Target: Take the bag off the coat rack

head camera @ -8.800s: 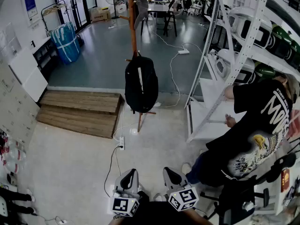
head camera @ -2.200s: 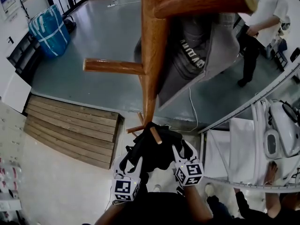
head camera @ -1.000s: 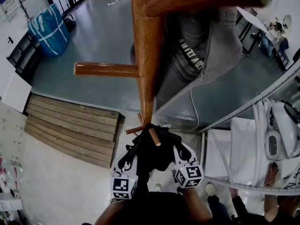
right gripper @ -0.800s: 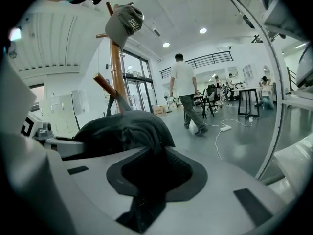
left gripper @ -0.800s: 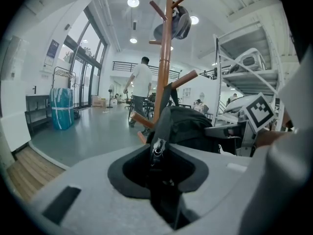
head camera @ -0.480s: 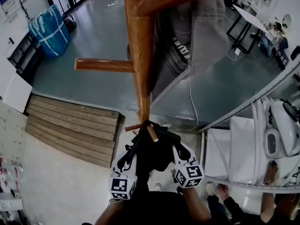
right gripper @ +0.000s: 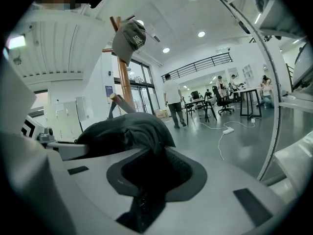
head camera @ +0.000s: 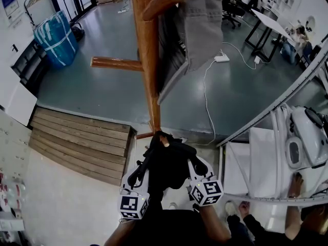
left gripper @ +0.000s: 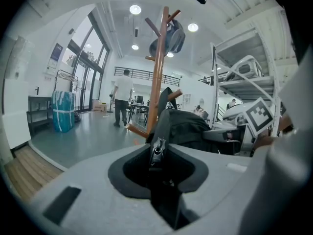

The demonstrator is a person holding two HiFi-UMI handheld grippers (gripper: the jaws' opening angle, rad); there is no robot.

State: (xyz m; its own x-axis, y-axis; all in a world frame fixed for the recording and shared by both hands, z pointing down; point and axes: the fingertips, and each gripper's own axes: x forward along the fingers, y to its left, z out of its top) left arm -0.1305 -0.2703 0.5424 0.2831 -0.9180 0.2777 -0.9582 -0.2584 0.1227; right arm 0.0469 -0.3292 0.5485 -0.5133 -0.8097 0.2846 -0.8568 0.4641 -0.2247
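Observation:
A black bag point(head camera: 165, 163) hangs on a low peg point(head camera: 163, 140) of the wooden coat rack point(head camera: 145, 60), right in front of me. My left gripper point(head camera: 142, 172) holds the bag's left side. In the left gripper view my left gripper point(left gripper: 157, 156) is shut on a black strap with a metal zip pull point(left gripper: 157, 150). My right gripper point(head camera: 191, 166) holds the bag's right side. In the right gripper view my right gripper point(right gripper: 148, 174) is shut on the bag's point(right gripper: 124, 129) black fabric. A grey cap point(head camera: 202, 19) hangs from a top peg.
A wooden platform point(head camera: 77, 137) lies on the floor at left, with a blue wrapped bundle point(head camera: 54, 35) beyond it. A white metal shelf unit point(head camera: 269, 122) stands at right, with a person's hand point(head camera: 294, 181) on it. A white cable and power strip point(head camera: 221, 58) lie behind the rack.
Both grippers stay on the bag at about the same place. The head view has shifted, so the upper pegs and the cap sit higher in frame. Less of the low peg's end shows above the bag.

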